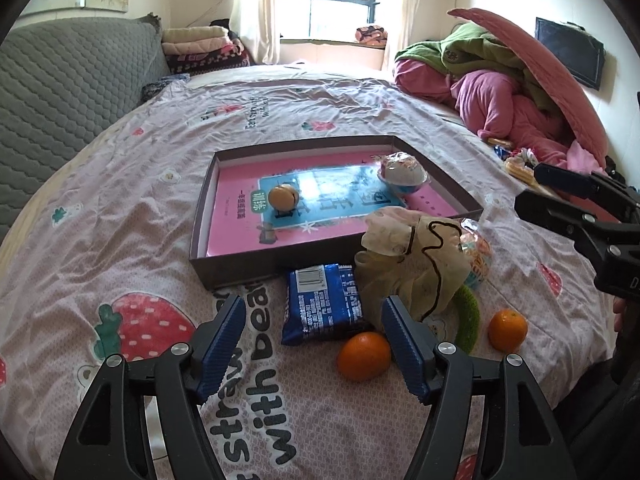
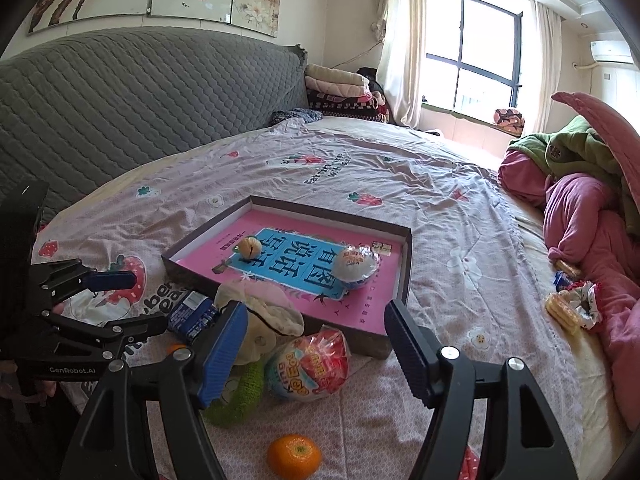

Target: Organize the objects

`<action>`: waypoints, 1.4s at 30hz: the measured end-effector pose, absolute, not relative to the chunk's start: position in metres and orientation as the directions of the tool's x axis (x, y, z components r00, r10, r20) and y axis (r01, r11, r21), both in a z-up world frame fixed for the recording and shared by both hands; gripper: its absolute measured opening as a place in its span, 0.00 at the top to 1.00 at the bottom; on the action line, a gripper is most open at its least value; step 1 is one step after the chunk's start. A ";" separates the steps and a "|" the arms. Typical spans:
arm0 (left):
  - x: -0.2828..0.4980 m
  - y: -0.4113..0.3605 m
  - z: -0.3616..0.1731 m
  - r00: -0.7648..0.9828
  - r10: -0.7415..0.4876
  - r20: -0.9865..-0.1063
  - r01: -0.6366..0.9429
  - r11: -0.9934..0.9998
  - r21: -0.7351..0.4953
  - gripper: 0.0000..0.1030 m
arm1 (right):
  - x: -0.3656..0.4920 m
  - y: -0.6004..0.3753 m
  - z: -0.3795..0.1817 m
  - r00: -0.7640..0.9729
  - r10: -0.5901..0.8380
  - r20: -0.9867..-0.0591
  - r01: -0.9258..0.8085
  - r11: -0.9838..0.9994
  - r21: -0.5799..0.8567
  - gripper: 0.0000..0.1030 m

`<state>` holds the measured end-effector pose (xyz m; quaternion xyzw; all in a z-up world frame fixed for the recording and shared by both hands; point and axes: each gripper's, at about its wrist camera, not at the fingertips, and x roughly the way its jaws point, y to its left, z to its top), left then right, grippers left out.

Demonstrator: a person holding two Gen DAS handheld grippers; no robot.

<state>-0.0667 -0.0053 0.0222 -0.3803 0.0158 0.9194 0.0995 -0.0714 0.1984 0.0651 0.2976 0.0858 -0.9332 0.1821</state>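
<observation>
On the strawberry-print bedspread (image 1: 168,184) we note a shallow brown tray (image 1: 240,264) lined with a pink-and-blue book cover; all positions below are taken from this tray. Inside it: a peeled mandarin (image 1: 283,197) toward its left end, a wrapped cup snack (image 1: 403,172) toward its right end. Just outside its near wall: a blue snack packet (image 1: 323,303), a crumpled cream cloth (image 1: 412,264) touching the wall, a colourful wrapped ball (image 2: 308,364), a green knitted ring (image 1: 470,314). Further out from the near wall: two oranges (image 1: 363,356) (image 1: 507,329). Left gripper (image 1: 314,344) hovers near the packet, jaws spread wide, nothing between them. Right gripper (image 2: 316,350) likewise wide and empty, above the wrapped ball.
</observation>
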 end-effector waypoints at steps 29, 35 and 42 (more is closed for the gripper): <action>-0.054 0.008 -0.004 -0.588 0.229 -0.776 -0.289 -0.955 -0.063 0.30 | -0.050 0.210 0.032 -0.664 -0.303 -0.683 0.412 -0.911 0.004 0.31; -0.055 0.009 -0.011 -0.569 0.231 -0.790 -0.294 -0.953 -0.067 0.30 | -0.048 0.215 0.022 -0.638 -0.290 -0.714 0.407 -0.913 0.007 0.31; -0.056 0.012 -0.017 -0.551 0.233 -0.801 -0.304 -0.950 -0.068 0.30 | -0.043 0.214 0.009 -0.611 -0.270 -0.744 0.416 -0.909 -0.012 0.31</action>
